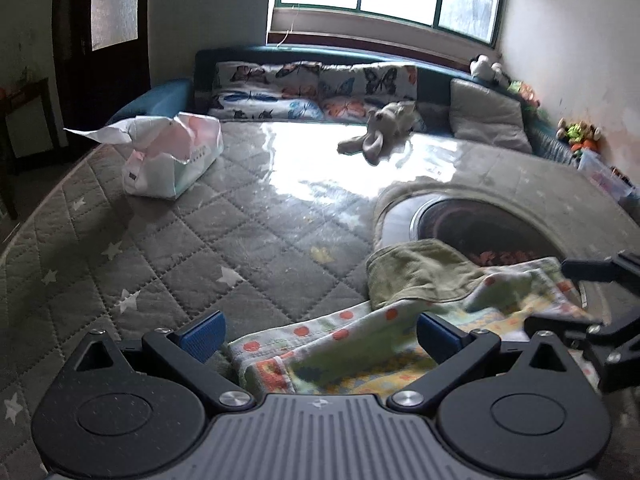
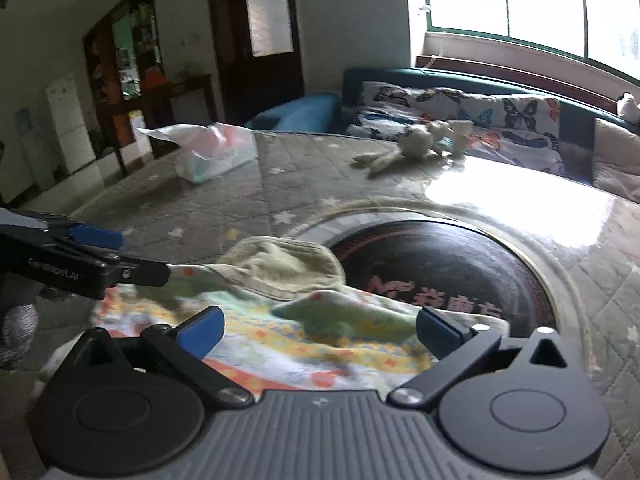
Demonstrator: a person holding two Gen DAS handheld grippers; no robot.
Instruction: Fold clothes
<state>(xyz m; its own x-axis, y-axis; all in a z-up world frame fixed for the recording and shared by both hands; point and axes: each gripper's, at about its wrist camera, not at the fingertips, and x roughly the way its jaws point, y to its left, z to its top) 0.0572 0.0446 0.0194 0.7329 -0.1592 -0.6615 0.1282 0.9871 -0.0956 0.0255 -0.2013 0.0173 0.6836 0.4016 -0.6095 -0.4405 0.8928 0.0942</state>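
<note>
Patterned cloth between both wide-open, empty jaws; fridge only right-view.

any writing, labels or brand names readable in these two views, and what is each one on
"GenRobot.AI": white lettering, faint, on the black side of the left gripper, seen from the right wrist view.
Large pinkish characters on the dark round panel set in the table top: too blurred and partly covered by the patterned cloth to read.
Small dark print on the tissue pack: too small to read.
Nothing else legible in either view.
</note>
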